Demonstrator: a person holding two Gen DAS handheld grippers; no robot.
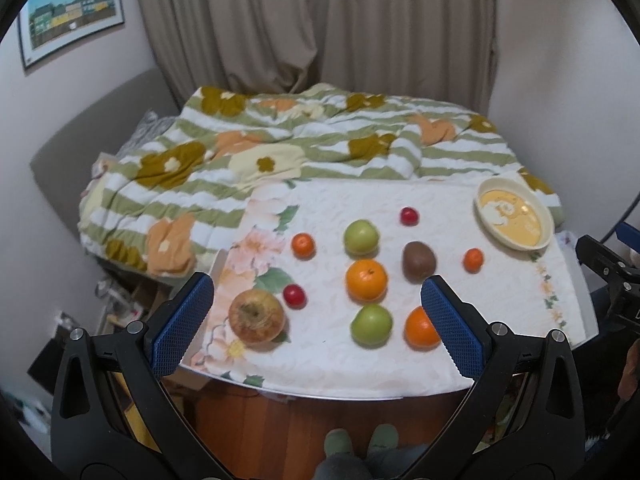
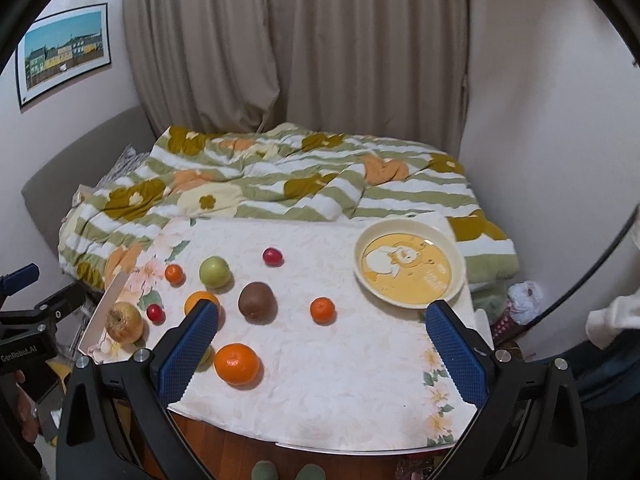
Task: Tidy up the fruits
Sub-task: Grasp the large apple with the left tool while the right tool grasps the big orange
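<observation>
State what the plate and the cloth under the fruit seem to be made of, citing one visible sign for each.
Plate: probably plastic or melamine, with a smooth cream rim and printed yellow cartoon centre; ceramic is possible. Cloth: apparently woven fabric, matte white, with an embossed leafy texture and printed flowers.

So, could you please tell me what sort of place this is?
Most likely a bedroom at home: a bed with a floral quilt, closed curtains, and a framed picture on the wall.

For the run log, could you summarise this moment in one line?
left gripper open | right gripper open | fruits loose on cloth | plate empty
</observation>
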